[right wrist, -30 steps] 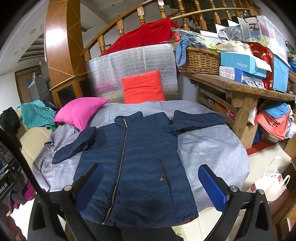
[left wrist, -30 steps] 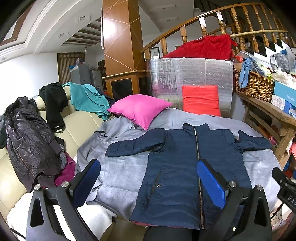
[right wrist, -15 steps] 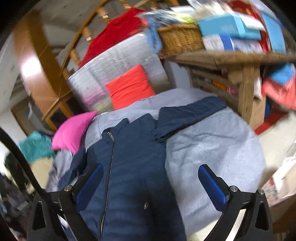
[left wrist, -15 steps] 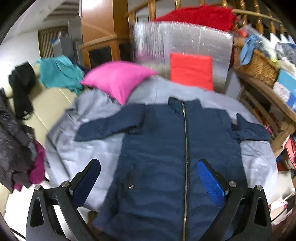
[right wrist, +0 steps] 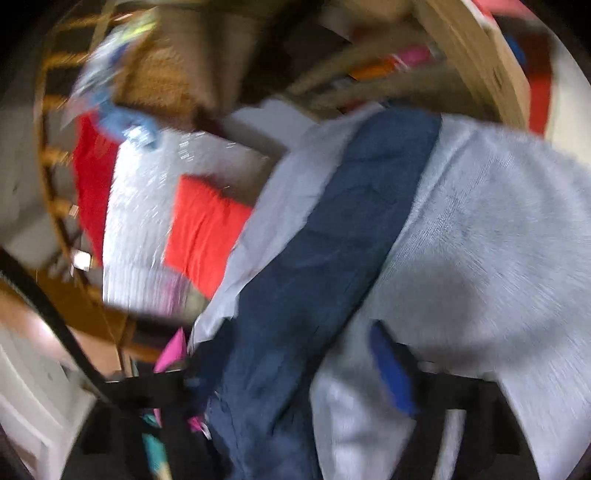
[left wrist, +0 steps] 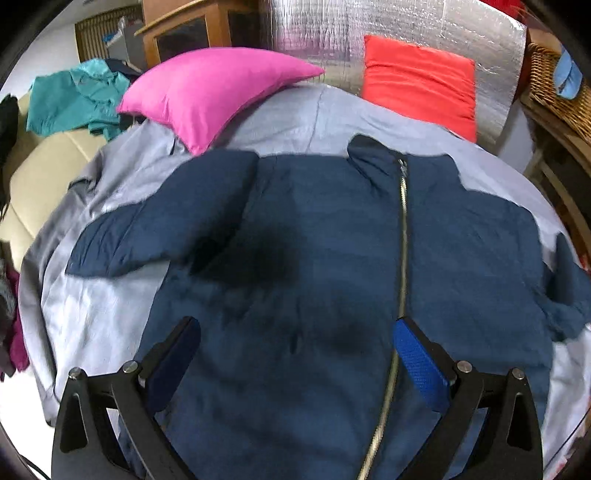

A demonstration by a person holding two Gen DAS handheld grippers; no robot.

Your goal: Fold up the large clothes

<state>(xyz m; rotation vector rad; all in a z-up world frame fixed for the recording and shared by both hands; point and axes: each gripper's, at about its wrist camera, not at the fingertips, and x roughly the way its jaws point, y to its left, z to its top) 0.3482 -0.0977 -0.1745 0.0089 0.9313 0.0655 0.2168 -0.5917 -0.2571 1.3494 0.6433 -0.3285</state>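
Observation:
A navy zip-up jacket (left wrist: 332, 240) lies flat, front up, on a table under a grey cloth (left wrist: 92, 317). Its left sleeve (left wrist: 159, 229) angles out over the cloth. My left gripper (left wrist: 295, 354) hangs open just above the jacket's lower chest, its fingers either side of the area left of the zipper (left wrist: 402, 221). The right wrist view is blurred and tilted. There the jacket's right sleeve (right wrist: 351, 221) runs diagonally and passes between the fingers of my right gripper (right wrist: 291, 376). Those jaws are closing around the sleeve, and the blue pad (right wrist: 391, 369) still stands off the fabric.
A pink pillow (left wrist: 207, 88) and a red pillow (left wrist: 417, 81) lie at the table's far edge before a silver foil sheet (left wrist: 369, 22). A beige sofa (left wrist: 40, 166) with a teal garment (left wrist: 70, 99) stands left. A wicker basket (left wrist: 554, 85) sits on a wooden bench right.
Both grippers have dropped towards the jacket. The left now hovers close over its chest. The right has rolled and swung over the right sleeve, and its jaws have narrowed.

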